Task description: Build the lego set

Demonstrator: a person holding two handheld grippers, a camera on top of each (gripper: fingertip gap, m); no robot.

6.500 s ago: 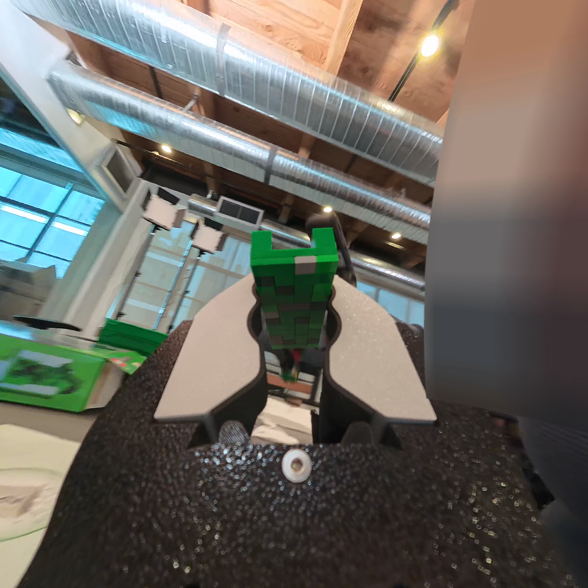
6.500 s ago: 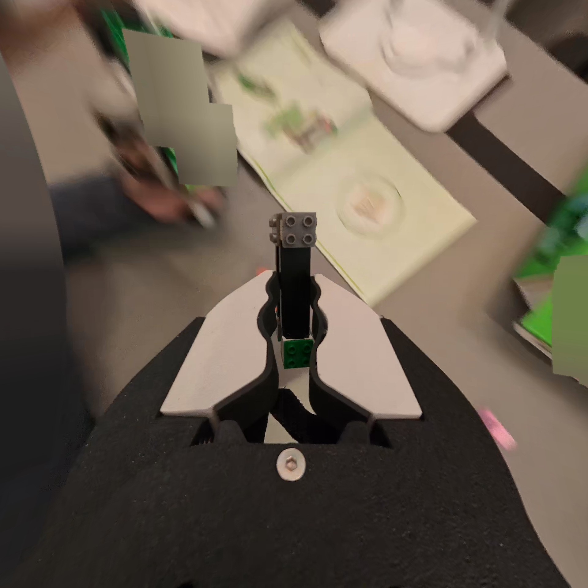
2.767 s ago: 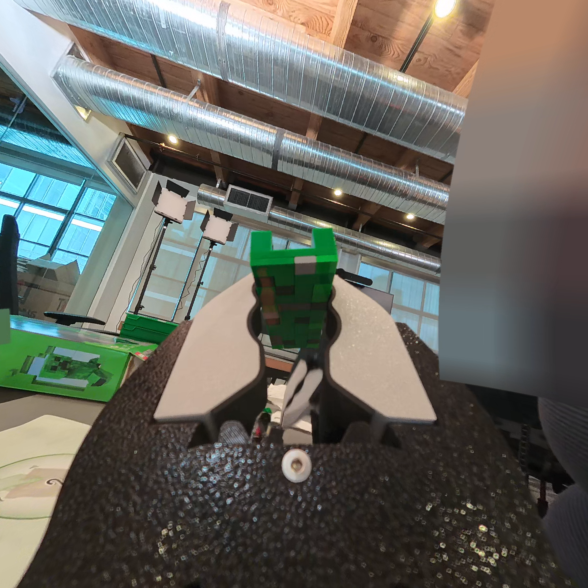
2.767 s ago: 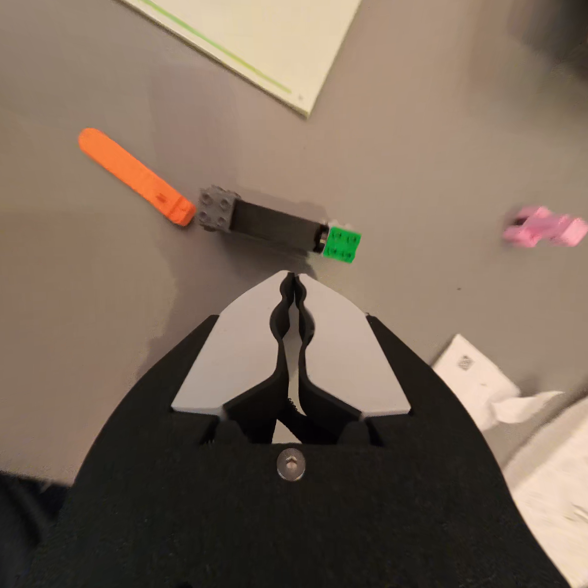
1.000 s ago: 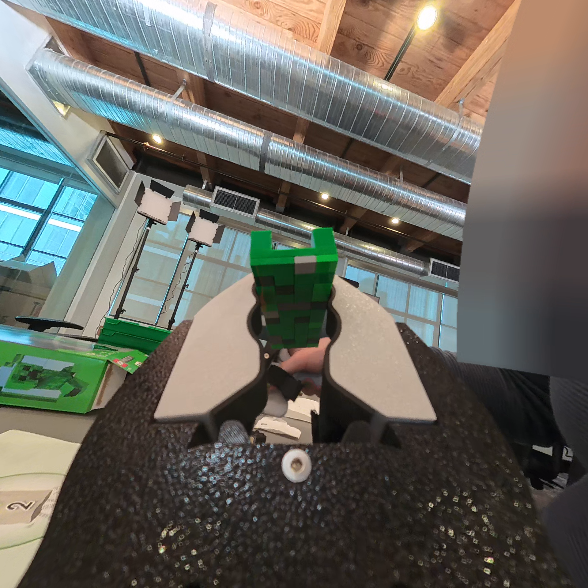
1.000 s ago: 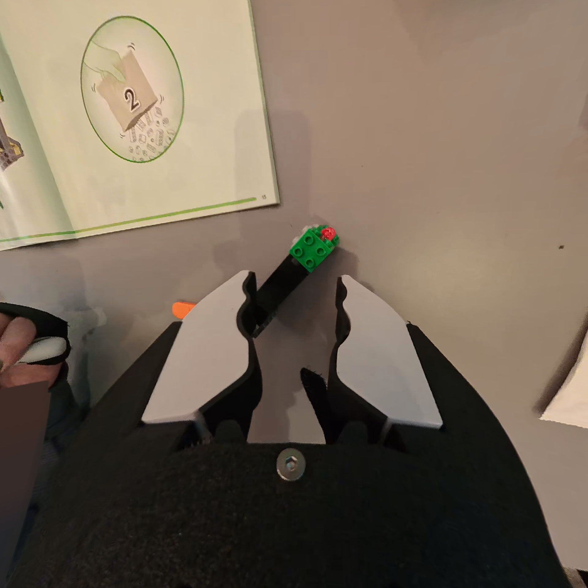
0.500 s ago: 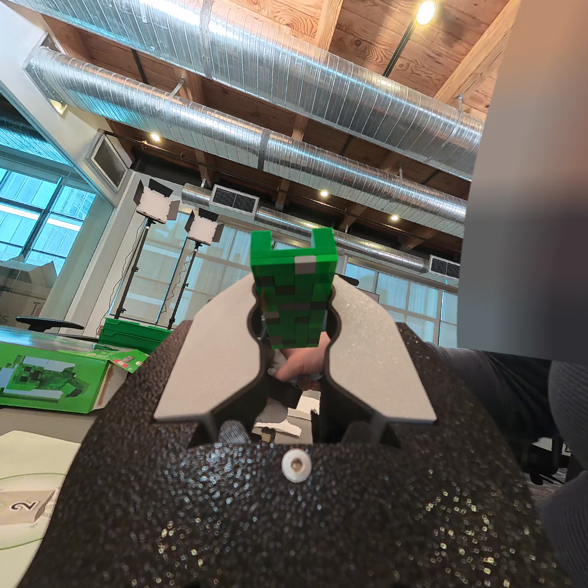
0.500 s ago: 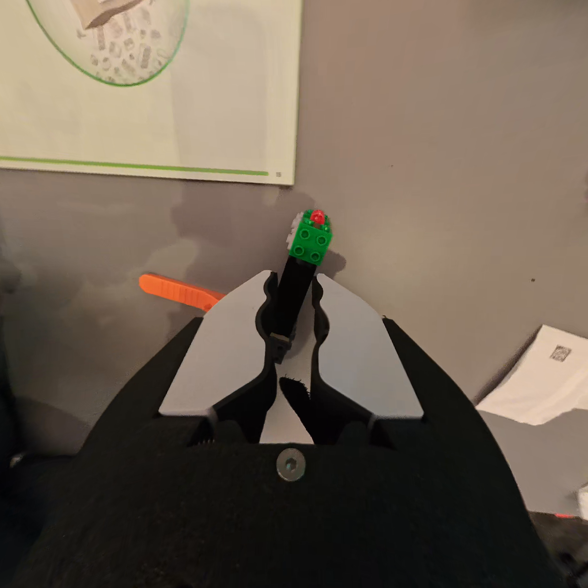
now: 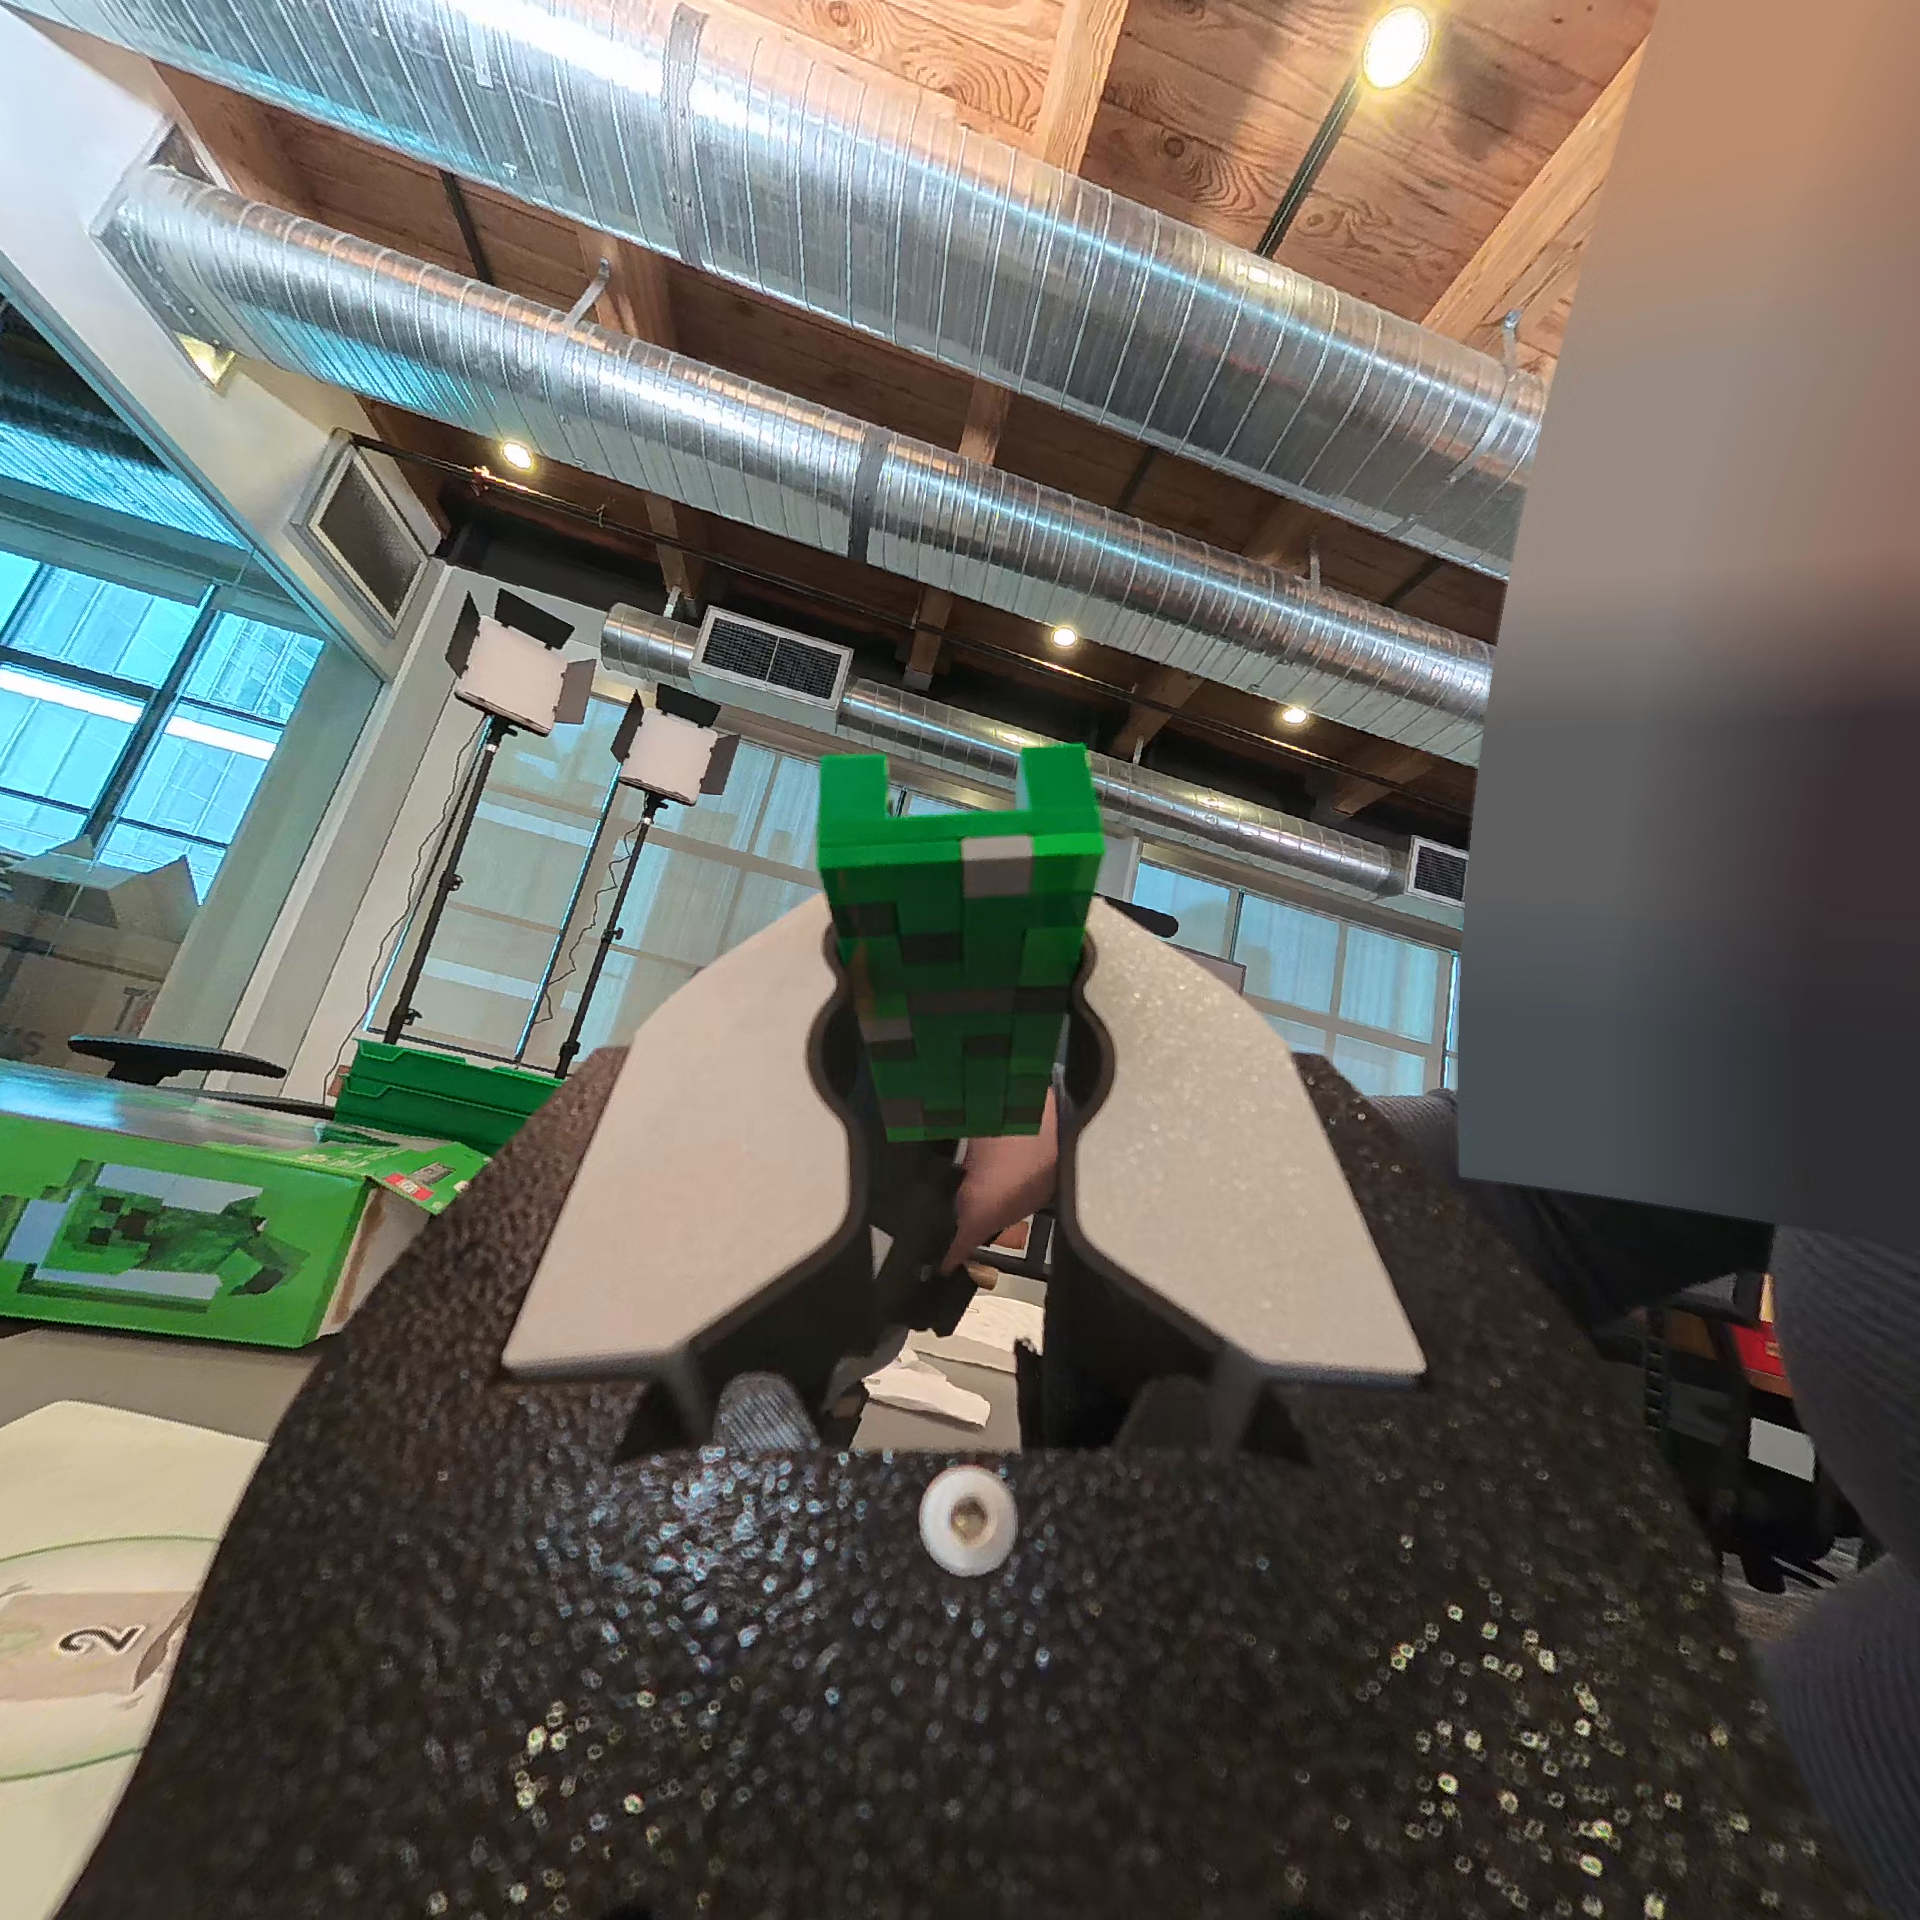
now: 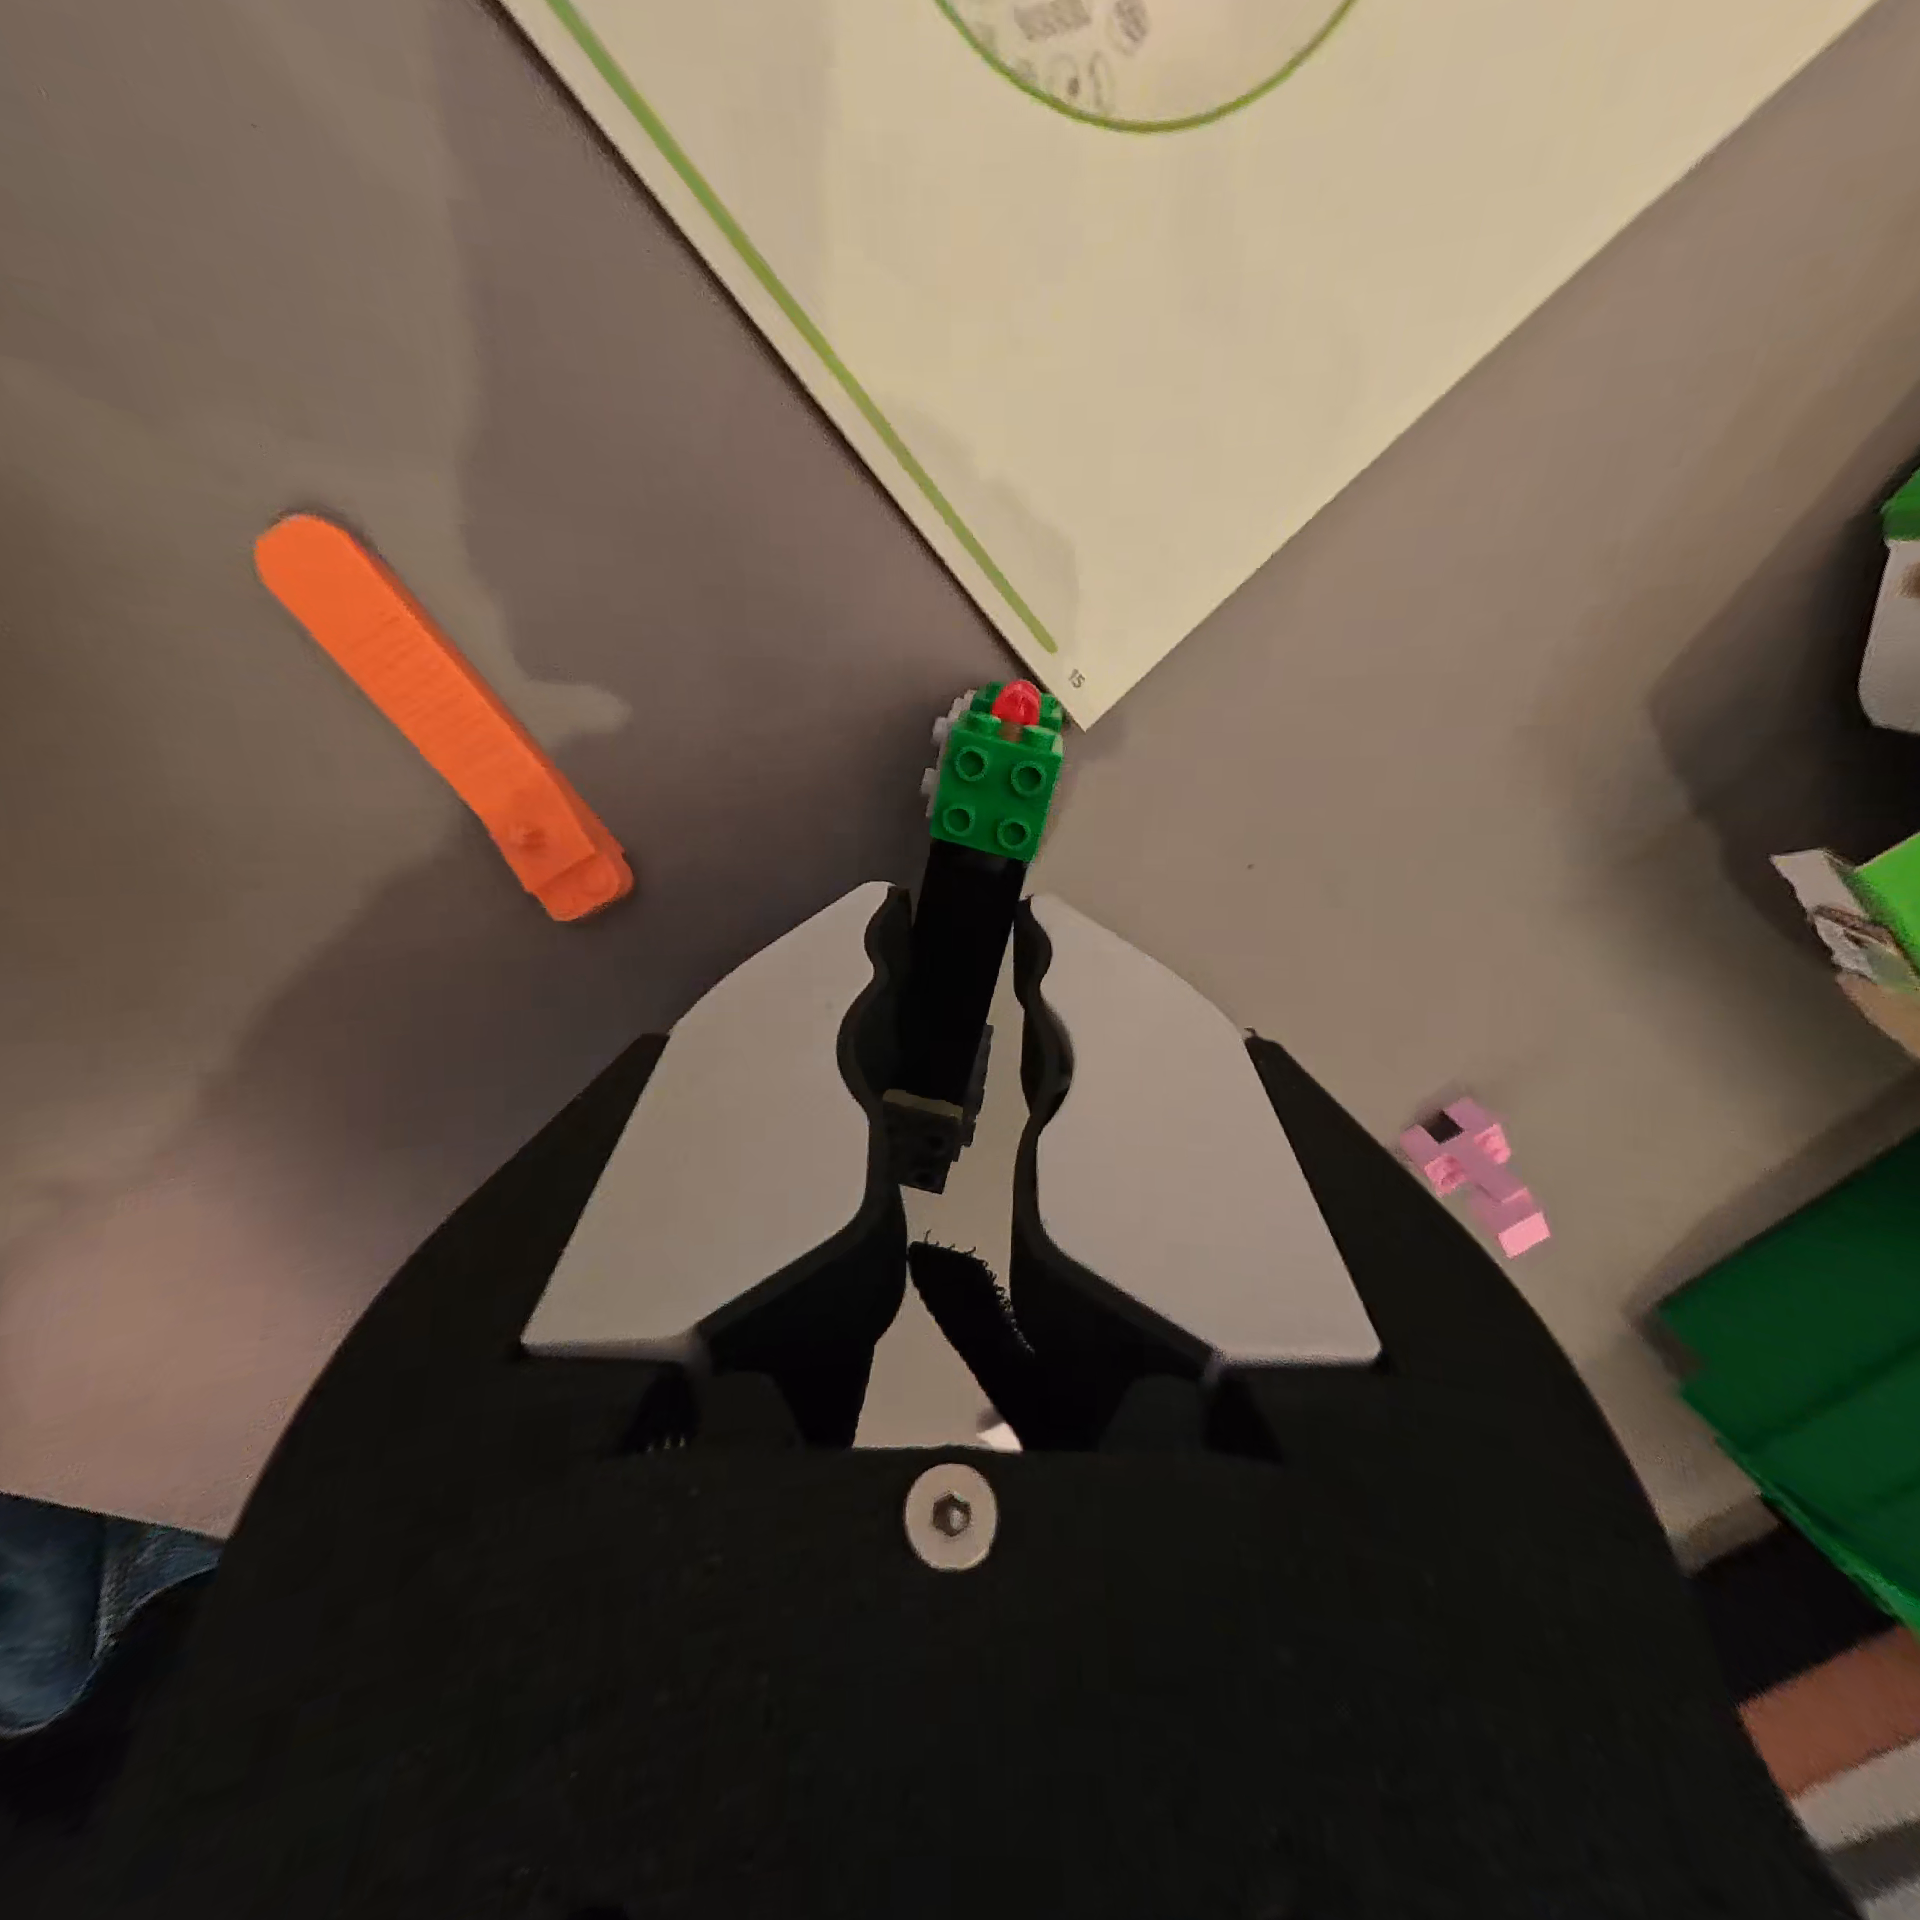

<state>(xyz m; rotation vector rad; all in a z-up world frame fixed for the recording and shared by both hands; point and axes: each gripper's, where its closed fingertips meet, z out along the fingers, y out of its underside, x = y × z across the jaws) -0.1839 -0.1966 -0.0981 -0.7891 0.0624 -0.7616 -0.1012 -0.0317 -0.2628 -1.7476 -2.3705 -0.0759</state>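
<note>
1. Green pixel-patterned block stack (image 9: 961, 987) is up in the air, the left gripper (image 9: 961, 1023) closed on its lower half, the forked end pointing at 12 o'clock toward the ceiling ducts.
2. Over on the right: the right gripper (image 10: 951, 997) is clamped on a slim black column (image 10: 956, 977) capped by a green studded brick (image 10: 995, 795) with a red stud (image 10: 1016, 704), above the grey desk (image 10: 312, 260).
3. Both pieces look light, rigid and smooth-sided. My read: the flat sides are the right hold, low on the body, leaving the mating ends free.
4. Risk as I judge it: the narrow column could pivot or pop apart under a push.
5. Orange brick separator (image 10: 442, 717) lies at 10 o'clock, pink pieces (image 10: 1475, 1174) at 3 o'clock, booklet (image 10: 1195, 364) at 12.
</note>
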